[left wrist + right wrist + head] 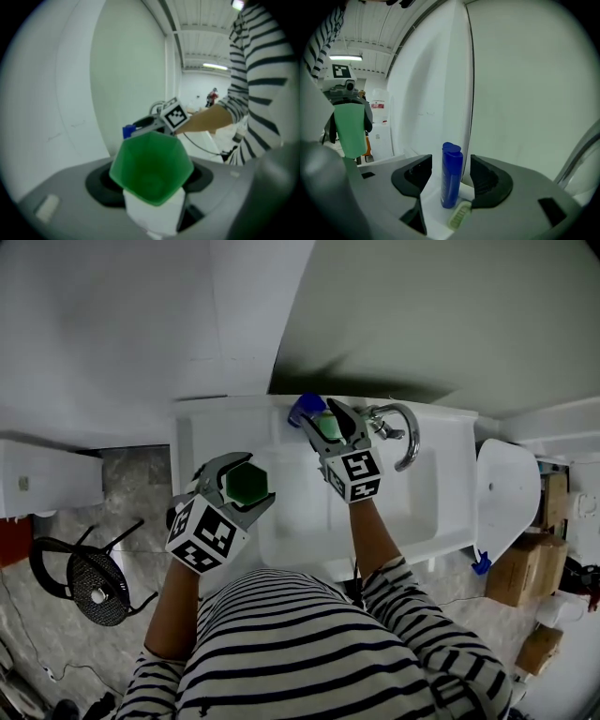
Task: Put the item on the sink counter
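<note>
The left gripper (151,180) is clamped on a green faceted plastic cup (150,161) with a white base and holds it, mouth toward the camera, above the white sink counter (225,423). The right gripper (450,165) stands wide open around a tall blue plastic bottle (451,180). The bottle stands upright on the counter's back edge by the wall, clear of both pads, left of the curved chrome tap (405,432). A pale green ribbed piece (459,214) lies at its foot.
</note>
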